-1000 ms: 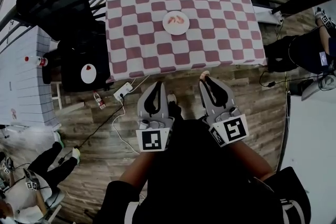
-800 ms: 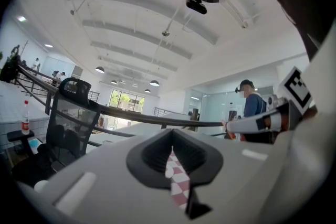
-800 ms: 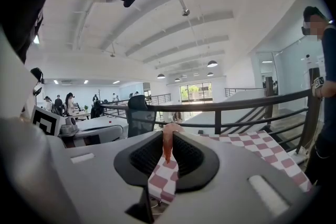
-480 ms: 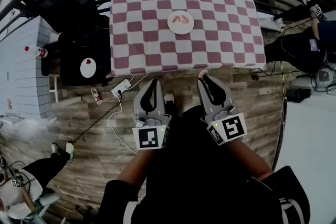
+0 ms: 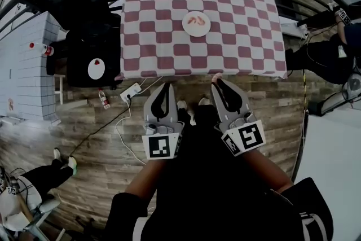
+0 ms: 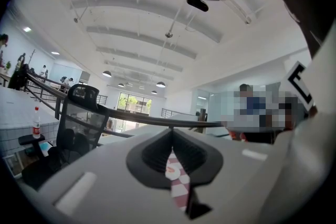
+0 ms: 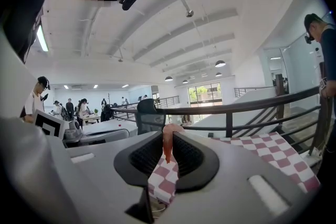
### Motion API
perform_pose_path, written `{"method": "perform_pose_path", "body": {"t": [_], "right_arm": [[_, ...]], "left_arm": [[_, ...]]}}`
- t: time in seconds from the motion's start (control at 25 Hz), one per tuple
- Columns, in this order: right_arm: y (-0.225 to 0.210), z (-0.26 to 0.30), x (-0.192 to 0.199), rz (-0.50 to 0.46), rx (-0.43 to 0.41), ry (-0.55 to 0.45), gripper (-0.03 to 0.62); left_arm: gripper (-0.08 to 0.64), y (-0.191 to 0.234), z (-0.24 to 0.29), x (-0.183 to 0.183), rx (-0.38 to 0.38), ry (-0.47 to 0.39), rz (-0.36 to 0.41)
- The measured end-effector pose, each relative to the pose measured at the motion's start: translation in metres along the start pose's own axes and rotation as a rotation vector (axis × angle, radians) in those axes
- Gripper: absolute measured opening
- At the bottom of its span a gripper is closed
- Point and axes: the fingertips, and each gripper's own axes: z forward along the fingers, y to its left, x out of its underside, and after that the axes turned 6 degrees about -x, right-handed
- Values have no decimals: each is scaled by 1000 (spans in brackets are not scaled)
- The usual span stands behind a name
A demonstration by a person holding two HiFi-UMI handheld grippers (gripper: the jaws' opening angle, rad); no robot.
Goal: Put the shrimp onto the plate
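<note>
Pink shrimp sits pinched at the tips of my right hand-held gripper, just short of the near edge of the worktop; the jaws hide most of it. My left hand-held gripper is pressed together, empty. Farther off, mid-worktop, the plate carries pink pieces too small to make out.
</note>
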Motion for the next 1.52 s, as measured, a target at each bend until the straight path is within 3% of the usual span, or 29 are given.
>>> {"method": "perform_pose_path", "body": {"t": [0.24, 0.76, 1.0, 1.28, 1.52], "right_arm": [[-14, 1, 0, -21, -61, 11, 58], [-66, 35, 1, -65, -175, 56, 58], [-79, 62, 6, -73, -249, 91, 58], [-92, 90, 21, -109, -307, 152, 58], [-110, 113, 35, -114, -336, 199, 58]], "left_arm": [[8, -2, 13, 1, -85, 47, -13], [8, -38, 45, 3, -174, 21, 5], [8, -36, 61, 9, -250, 45, 9], [8, -34, 75, 25, -282, 108, 12], [8, -30, 85, 27, -320, 90, 11]]}}
